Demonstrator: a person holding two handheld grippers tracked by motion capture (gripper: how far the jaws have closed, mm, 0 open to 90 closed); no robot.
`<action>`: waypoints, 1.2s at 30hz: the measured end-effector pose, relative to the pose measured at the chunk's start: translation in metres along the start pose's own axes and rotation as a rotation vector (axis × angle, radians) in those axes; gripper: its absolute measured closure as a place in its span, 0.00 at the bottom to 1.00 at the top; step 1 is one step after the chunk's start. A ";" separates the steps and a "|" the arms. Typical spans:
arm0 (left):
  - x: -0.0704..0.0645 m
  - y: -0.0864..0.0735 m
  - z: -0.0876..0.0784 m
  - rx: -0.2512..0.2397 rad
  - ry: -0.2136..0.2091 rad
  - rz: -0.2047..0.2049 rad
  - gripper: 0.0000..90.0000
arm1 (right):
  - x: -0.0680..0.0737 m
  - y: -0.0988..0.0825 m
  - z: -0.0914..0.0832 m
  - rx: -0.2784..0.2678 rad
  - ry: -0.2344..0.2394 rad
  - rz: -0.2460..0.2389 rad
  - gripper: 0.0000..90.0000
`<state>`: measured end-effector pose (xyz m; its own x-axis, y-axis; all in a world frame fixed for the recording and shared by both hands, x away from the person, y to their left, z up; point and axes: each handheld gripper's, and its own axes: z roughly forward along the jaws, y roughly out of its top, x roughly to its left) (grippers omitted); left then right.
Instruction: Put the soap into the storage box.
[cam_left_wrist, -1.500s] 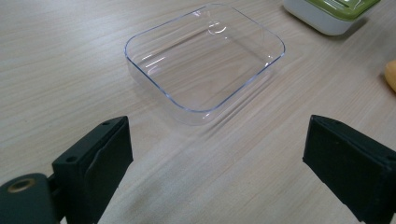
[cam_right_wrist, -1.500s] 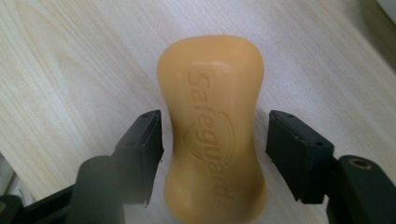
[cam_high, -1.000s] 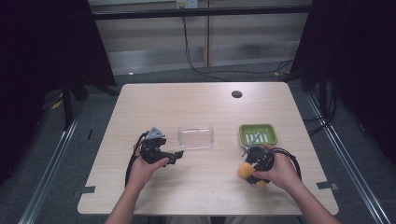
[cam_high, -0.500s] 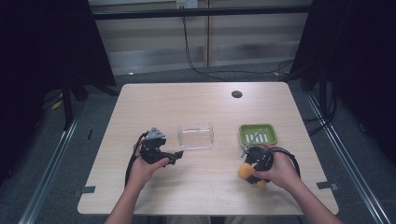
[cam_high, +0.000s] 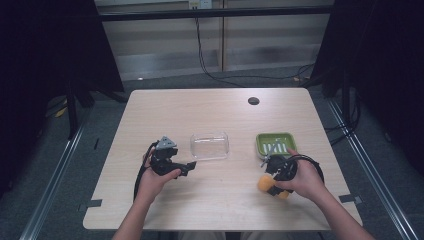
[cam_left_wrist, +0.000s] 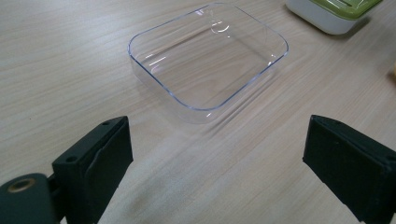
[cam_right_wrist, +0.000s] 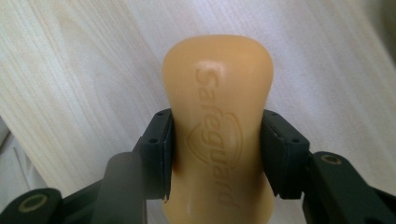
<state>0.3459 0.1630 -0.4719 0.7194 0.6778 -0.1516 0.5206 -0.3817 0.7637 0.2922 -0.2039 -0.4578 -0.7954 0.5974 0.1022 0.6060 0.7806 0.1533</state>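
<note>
Firmly pinched: soap bar in right gripper

Clamped between both jaws of the right gripper (cam_right_wrist: 215, 154): an orange soap bar (cam_right_wrist: 218, 116), stamped "Safeguard", gripped at its narrowed middle with the rounded end sticking out beyond the jaws over the table (cam_right_wrist: 70, 70). Seen from the high view at the near right of the table (cam_high: 210, 105), just near of a green soap dish (cam_high: 276, 144). Held by the right hand (cam_high: 300, 180), with the soap bar (cam_high: 265, 184) poking out to the left. Spread wide and holding nothing: the left gripper (cam_left_wrist: 215, 158), low over the wood, aimed at an empty clear plastic tray (cam_left_wrist: 208, 56) just beyond its jaws. Placed between left gripper (cam_high: 186, 167) and soap dish: that clear plastic tray (cam_high: 209, 145), apart from both.
</note>
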 end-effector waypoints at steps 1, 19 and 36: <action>0.000 0.000 0.000 0.000 0.000 0.001 0.09 | -0.001 0.000 -0.001 0.003 -0.001 0.000 0.55; 0.001 0.000 0.000 0.001 0.003 0.001 0.09 | -0.009 -0.002 -0.011 0.017 0.023 0.005 0.56; 0.001 0.000 0.000 -0.001 0.001 -0.002 0.09 | -0.023 0.000 -0.029 0.015 0.027 -0.033 0.56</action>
<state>0.3467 0.1636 -0.4724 0.7177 0.6794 -0.1527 0.5219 -0.3797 0.7638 0.3103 -0.2231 -0.4319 -0.8150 0.5662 0.1236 0.5792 0.8026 0.1425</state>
